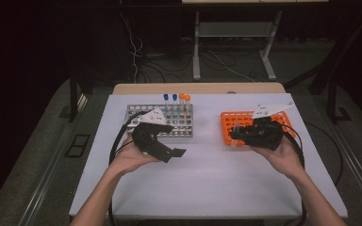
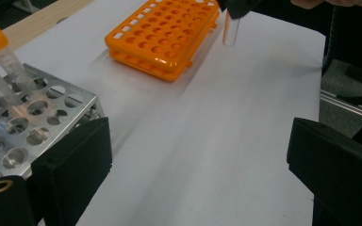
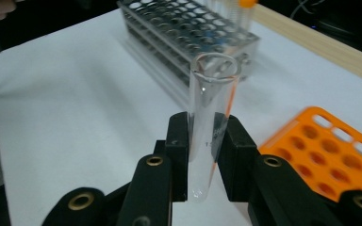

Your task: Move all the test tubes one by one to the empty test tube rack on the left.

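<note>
Our right gripper point(image 3: 206, 155) is clamped on a clear glass test tube point(image 3: 211, 127), jaws pressing its lower half from both sides while the open mouth points away from the camera. In the left gripper view the same tube point(image 2: 230, 32) hangs upright above the white surface point(image 2: 207, 141), just beside the near edge of the orange rack point(image 2: 162, 35) and not yet in a hole. We judge the tube light, stiff, slippery and fragile; the mid-body hold looks sound, and only gentle pressure seems wise. It looks empty, with an orange streak that may be a reflection.

Our left gripper point(image 1: 167, 149) holds nothing, its jaws spread wide apart over bare surface in front of the metal rack point(image 1: 167, 120).

Farther back, the orange rack has many round holes, and all the ones we can see are empty. The metal rack carries four capped tubes along its far edge: two blue-capped tubes point(image 1: 170, 97) and two orange-capped tubes point(image 1: 184, 97). Whether they hold liquid, we cannot tell.
</note>
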Tool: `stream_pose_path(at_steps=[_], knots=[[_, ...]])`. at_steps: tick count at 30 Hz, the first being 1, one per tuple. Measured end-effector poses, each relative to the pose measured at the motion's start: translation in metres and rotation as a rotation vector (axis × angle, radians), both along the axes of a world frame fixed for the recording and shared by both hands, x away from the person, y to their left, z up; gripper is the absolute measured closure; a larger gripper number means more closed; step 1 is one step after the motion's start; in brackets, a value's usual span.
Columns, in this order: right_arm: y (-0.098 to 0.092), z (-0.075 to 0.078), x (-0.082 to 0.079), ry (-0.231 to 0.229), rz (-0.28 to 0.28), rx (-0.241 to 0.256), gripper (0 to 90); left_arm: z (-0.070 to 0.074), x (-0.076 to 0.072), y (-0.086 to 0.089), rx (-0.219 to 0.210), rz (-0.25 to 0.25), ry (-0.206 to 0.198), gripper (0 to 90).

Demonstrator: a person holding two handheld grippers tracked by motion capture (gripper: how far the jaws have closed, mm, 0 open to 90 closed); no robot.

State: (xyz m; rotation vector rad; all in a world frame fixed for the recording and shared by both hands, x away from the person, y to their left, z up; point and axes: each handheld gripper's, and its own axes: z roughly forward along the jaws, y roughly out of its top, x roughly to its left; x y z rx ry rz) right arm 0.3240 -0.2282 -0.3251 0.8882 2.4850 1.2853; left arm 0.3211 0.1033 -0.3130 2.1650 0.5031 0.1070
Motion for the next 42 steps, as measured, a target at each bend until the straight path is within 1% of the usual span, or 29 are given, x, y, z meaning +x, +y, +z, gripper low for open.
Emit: stream_pose_path(at_steps=[2, 8, 13, 14, 15, 17, 20, 23, 27, 30, 31, 34, 35, 39, 40, 42], knots=[[0.009, 0.000, 0.000, -0.001, 0.024, -0.005, 75.2, 0.003, 0.001, -0.003, 0.007, -0.011, -0.001, 8.0], [0.032, -0.001, -0.001, 0.000, 0.091, -0.022, 75.2, 0.013, 0.006, -0.013, 0.003, -0.043, -0.006, 13.6], [0.049, -0.002, -0.003, 0.005, 0.132, -0.028, 75.2, 0.022, 0.010, -0.021, 0.023, -0.073, -0.011, 18.0], [0.052, -0.002, -0.003, 0.006, 0.141, -0.030, 75.2, 0.023, 0.011, -0.023, 0.022, -0.075, -0.010, 19.4], [0.055, -0.003, -0.003, 0.008, 0.146, -0.033, 75.2, 0.025, 0.012, -0.024, 0.028, -0.085, -0.017, 20.8], [0.060, -0.004, -0.004, 0.011, 0.159, -0.036, 75.2, 0.026, 0.013, -0.026, 0.031, -0.091, -0.016, 24.0], [0.068, -0.005, -0.005, 0.013, 0.180, -0.043, 75.2, 0.028, 0.014, -0.031, 0.042, -0.115, -0.017, 29.5], [0.075, -0.007, -0.005, 0.019, 0.195, -0.038, 75.2, 0.028, 0.016, -0.036, 0.061, -0.142, -0.016, 36.9], [0.085, -0.009, -0.005, 0.022, 0.218, -0.037, 75.2, 0.027, 0.016, -0.042, 0.069, -0.173, -0.011, 47.8], [0.091, -0.010, -0.006, 0.024, 0.229, -0.033, 75.2, 0.026, 0.017, -0.045, 0.091, -0.189, -0.008, 58.4], [0.092, -0.011, -0.005, 0.024, 0.232, -0.032, 75.2, 0.026, 0.017, -0.046, 0.092, -0.192, -0.005, 62.0], [0.094, -0.011, -0.005, 0.027, 0.235, -0.022, 75.2, 0.024, 0.018, -0.046, 0.110, -0.211, -0.007, 68.5], [0.095, -0.011, -0.005, 0.025, 0.238, -0.019, 75.2, 0.024, 0.018, -0.046, 0.113, -0.208, -0.006, 70.8], [0.096, -0.012, -0.006, 0.018, 0.237, -0.017, 74.6, 0.024, 0.021, -0.044, 0.093, -0.222, 0.020, 73.9], [0.096, -0.012, -0.006, 0.014, 0.236, -0.018, 73.8, 0.024, 0.020, -0.044, 0.097, -0.223, 0.017, 74.3], [0.095, -0.011, -0.005, 0.021, 0.232, -0.010, 68.0, 0.025, 0.021, -0.044, 0.107, -0.214, 0.004, 74.5]])
